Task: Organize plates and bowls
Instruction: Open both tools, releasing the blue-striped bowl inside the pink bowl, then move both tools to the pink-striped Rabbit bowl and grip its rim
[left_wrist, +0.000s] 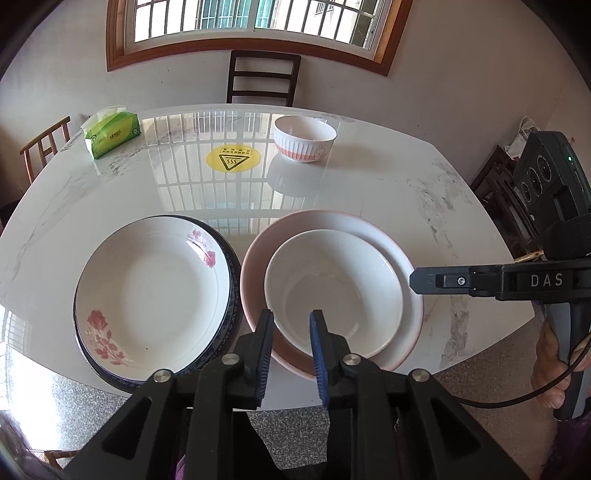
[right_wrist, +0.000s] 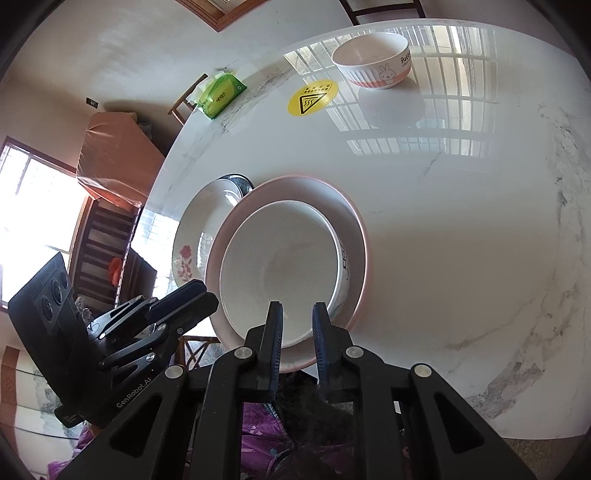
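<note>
A: Jaws? L gripper (left_wrist: 291, 317) – narrow gap, nothing pinched, tips over near rim of white bowl (left_wrist: 332, 291). R gripper (right_wrist: 297, 310) same: slightly parted, empty.

B: Dishes?

A: White bowl sits in pink-rimmed plate (left_wrist: 406, 332), centre-right of left view. Flowered plate (left_wrist: 151, 295) on a dark blue-rimmed plate (left_wrist: 231, 295), lower left, just beside it.

B: Rest?

A: Rabbit bowl (left_wrist: 304, 138) alone, upper centre on table (left_wrist: 369, 192). Tissue pack (left_wrist: 110, 133) upper left.

Black grippers (left_wrist: 291, 325) — blue-ribbed fingers (left_wrist: 318, 350), purple sleeve (right_wrist: 258, 428).
</note>
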